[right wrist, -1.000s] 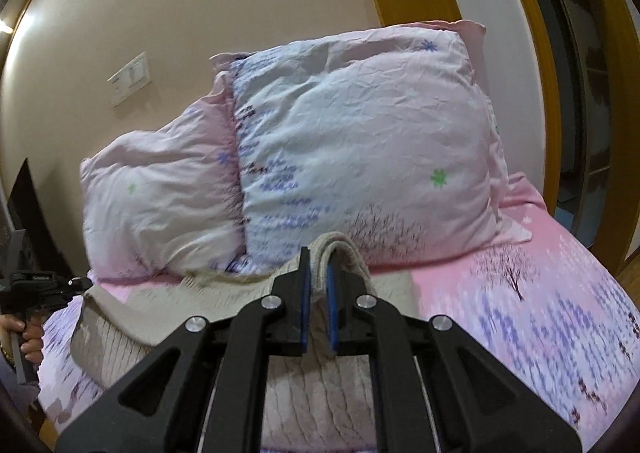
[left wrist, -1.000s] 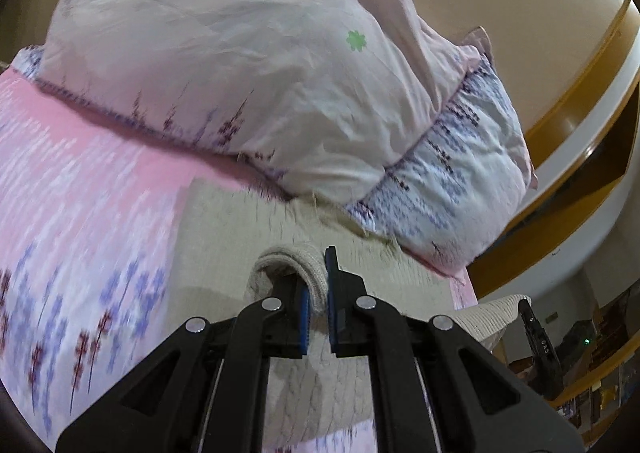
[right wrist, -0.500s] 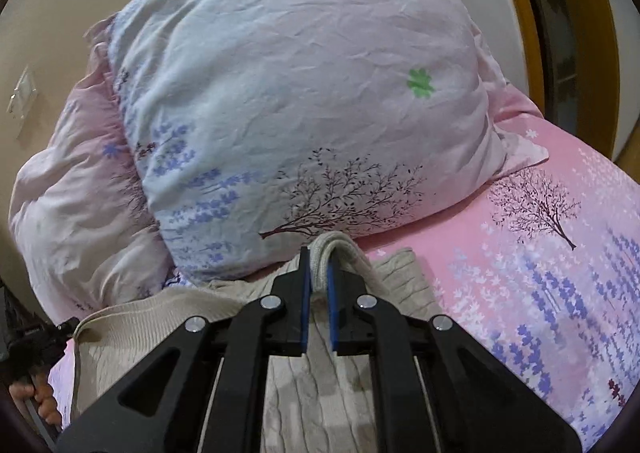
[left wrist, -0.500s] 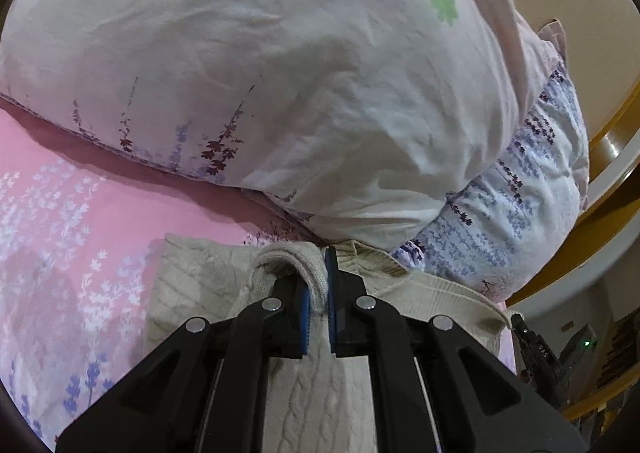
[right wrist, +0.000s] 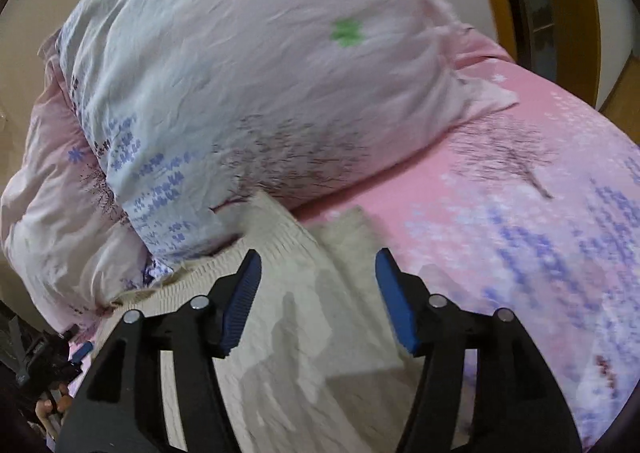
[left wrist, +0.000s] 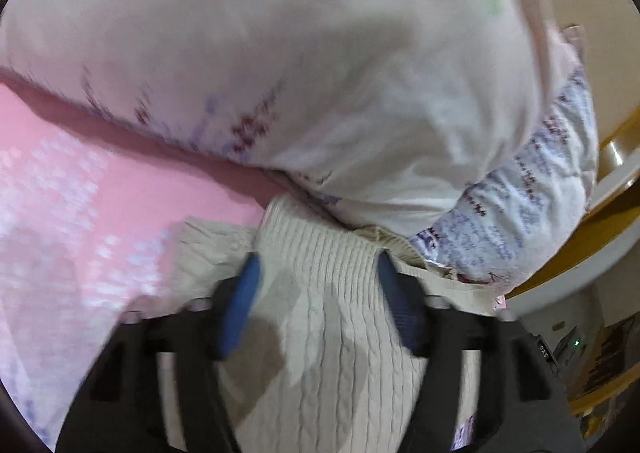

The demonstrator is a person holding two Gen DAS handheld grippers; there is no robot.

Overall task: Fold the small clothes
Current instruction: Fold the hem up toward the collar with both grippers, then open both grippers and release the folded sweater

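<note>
A cream cable-knit sweater point(left wrist: 320, 293) lies on the pink floral bedsheet point(left wrist: 80, 213), its folded ribbed edge up against the pillows. It also shows in the right wrist view point(right wrist: 304, 313). My left gripper point(left wrist: 318, 273) is open, its blue pads spread on either side of the ribbed edge and holding nothing. My right gripper point(right wrist: 318, 269) is open too, just above the sweater's folded edge, holding nothing. Both views are blurred by motion.
A pale pink pillow point(left wrist: 300, 65) and a white-and-lavender floral pillow point(right wrist: 260, 73) lean at the head of the bed, right beyond the sweater. The bedsheet point(right wrist: 540, 213) spreads to the right. A wooden door frame point(right wrist: 568, 5) stands at far right.
Both grippers have opened and let go of the sweater's edge, which now lies flat against the pillows. Both moved forward and down toward the pillows.
</note>
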